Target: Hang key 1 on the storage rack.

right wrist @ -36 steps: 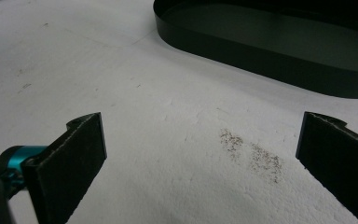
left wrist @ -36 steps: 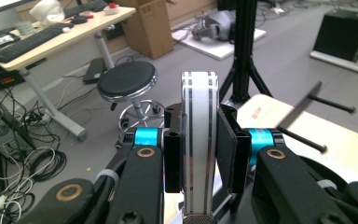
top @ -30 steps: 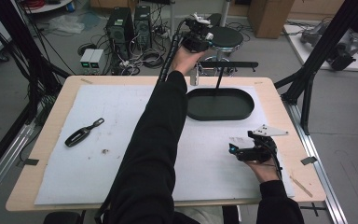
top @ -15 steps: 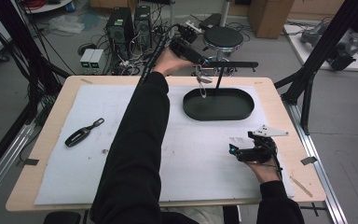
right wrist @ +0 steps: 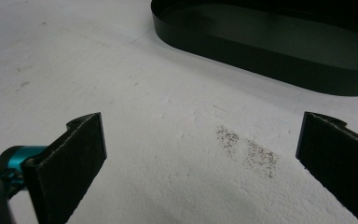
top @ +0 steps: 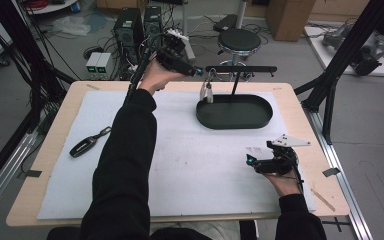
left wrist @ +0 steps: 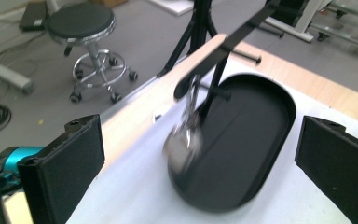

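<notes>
From above, my left gripper (top: 198, 73) hangs beyond the table's (top: 300, 107) far edge, fingers spread, just beside the silver padlock (top: 206, 92) hanging on the black rack bar (top: 241, 69) over the oval tray (top: 235, 112). Left gripper view: the fingers (left wrist: 63, 165) have just been opening, nothing between them, padlock (left wrist: 184, 140) blurred ahead. Right gripper view: my right gripper (right wrist: 205, 158) stands wide over white foam (right wrist: 168, 121), holding nothing

Person in long black sleeves (top: 125, 165) holding two black hand-held grippers, left gripper (top: 196, 71) and right gripper (top: 250, 160), each with flat black jaw pads, teal fittings, a trailing black cable, and a grey triangular plate (top: 290, 141).
</notes>
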A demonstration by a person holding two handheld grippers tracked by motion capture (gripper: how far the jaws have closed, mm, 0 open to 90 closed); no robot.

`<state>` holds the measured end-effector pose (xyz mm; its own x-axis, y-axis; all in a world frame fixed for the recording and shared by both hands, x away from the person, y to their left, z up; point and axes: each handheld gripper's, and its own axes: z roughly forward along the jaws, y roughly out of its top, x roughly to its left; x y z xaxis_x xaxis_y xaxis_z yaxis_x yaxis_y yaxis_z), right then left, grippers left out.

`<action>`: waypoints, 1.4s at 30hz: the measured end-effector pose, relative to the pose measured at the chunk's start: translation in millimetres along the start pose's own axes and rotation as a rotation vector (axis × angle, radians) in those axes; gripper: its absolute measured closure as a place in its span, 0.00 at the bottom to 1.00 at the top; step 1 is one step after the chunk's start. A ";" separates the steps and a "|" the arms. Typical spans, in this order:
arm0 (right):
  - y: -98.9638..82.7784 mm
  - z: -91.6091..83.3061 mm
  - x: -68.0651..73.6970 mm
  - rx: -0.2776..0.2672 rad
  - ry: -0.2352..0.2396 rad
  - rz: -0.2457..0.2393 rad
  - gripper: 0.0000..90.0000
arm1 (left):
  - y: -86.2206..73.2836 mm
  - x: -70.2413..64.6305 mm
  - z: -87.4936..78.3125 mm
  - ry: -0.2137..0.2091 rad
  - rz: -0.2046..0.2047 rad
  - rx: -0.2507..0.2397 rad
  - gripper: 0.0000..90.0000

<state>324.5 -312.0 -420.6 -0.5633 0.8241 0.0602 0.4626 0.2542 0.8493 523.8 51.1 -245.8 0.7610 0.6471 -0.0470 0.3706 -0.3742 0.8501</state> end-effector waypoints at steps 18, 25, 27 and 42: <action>-0.2 0.8 0.9 0.010 -0.004 -0.001 0.01 | -34.8 1.1 -41.3 -0.005 0.009 -0.024 0.02; -0.2 0.8 0.9 0.010 -0.008 -0.004 0.01 | -48.9 2.6 -51.8 0.010 0.009 -0.021 0.02; -0.2 0.9 1.5 0.008 -0.007 0.000 0.01 | -55.8 6.6 -56.6 0.020 0.000 -0.020 0.02; -0.1 1.9 1.5 0.012 -0.009 -0.010 0.01 | -92.3 26.4 -81.2 0.074 -0.047 -0.015 0.02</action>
<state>324.9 -309.9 -421.7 -0.5619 0.8259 0.0469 0.4649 0.2684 0.8437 466.4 156.7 -282.9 0.7014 0.7111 -0.0485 0.3963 -0.3325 0.8558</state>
